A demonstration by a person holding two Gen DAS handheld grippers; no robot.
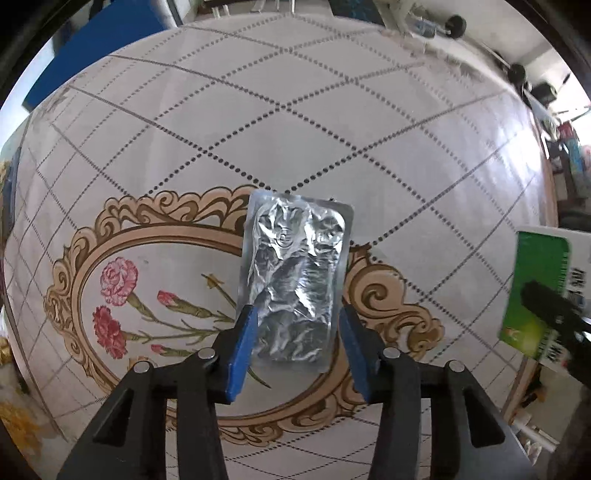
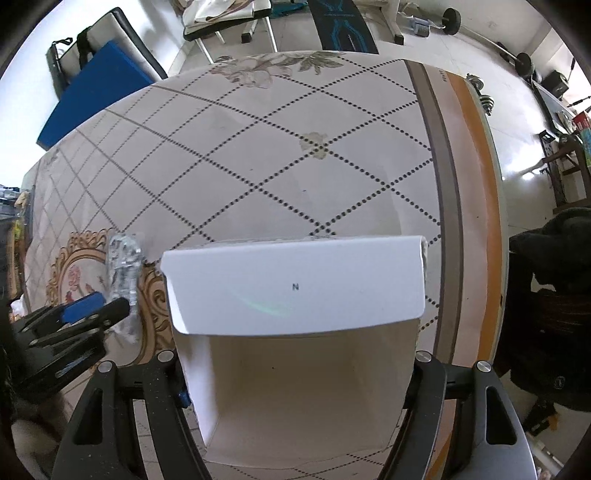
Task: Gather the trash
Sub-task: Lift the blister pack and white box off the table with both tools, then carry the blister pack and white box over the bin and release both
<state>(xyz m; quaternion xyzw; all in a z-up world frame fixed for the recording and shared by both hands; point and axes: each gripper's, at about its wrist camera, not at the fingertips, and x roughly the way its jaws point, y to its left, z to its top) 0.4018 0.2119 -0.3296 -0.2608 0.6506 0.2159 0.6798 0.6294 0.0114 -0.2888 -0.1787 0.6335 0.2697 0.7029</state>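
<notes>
A crumpled silver foil blister pack (image 1: 295,266) stands between the blue pads (image 1: 243,343) of my left gripper (image 1: 297,319), which is shut on its two long edges over the flowered tablecloth (image 1: 295,110). The right wrist view shows the same pack (image 2: 123,269) at the left, with the left gripper (image 2: 92,310) on it. My right gripper (image 2: 295,387) is shut on an open white carton (image 2: 295,288), flap up and empty inside. The left wrist view catches that carton's green outside (image 1: 535,280) at the far right, with a black finger (image 1: 546,306) of the right gripper on it.
The table's right edge has an orange and brown band (image 2: 487,221). Beyond the table lie a blue mat (image 2: 96,92), a weight bench (image 2: 221,26) and a barbell (image 2: 452,16) on the floor. A dark garment (image 2: 554,258) hangs at the right.
</notes>
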